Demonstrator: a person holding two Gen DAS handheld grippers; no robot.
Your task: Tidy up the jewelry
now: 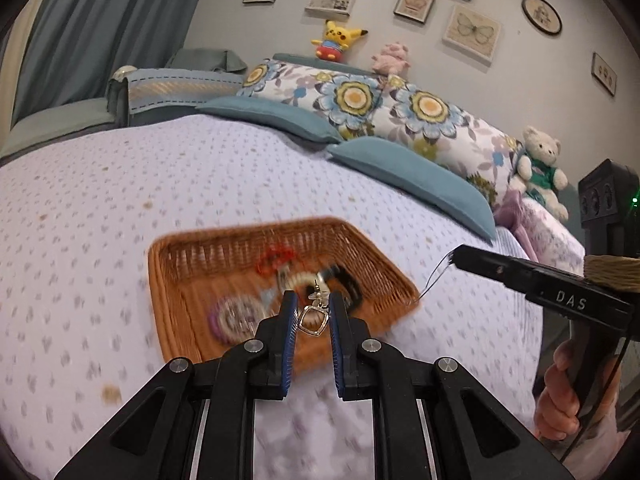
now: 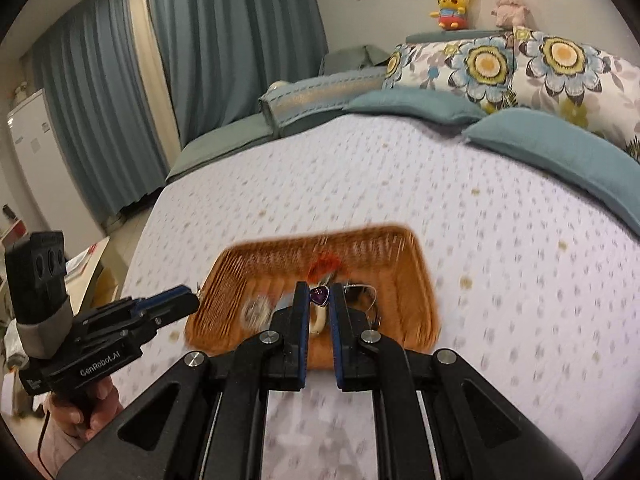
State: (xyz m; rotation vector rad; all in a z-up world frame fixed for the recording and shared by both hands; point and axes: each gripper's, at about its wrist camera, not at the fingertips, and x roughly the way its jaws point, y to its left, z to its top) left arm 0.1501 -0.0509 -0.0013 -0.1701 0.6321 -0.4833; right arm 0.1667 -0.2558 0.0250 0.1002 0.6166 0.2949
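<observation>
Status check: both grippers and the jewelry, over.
Left gripper shut on silver earring. Right gripper shut on purple heart pendant. Both above wicker basket. Nothing in the way.

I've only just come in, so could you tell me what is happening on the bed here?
A person is sorting jewelry with a handheld gripper in each hand, above a wicker basket on the bed. The left gripper is shut on a silver earring with a squarish loop. The right gripper is shut on a purple heart pendant whose thin chain trails down. More blurred pieces lie in the basket.
</observation>
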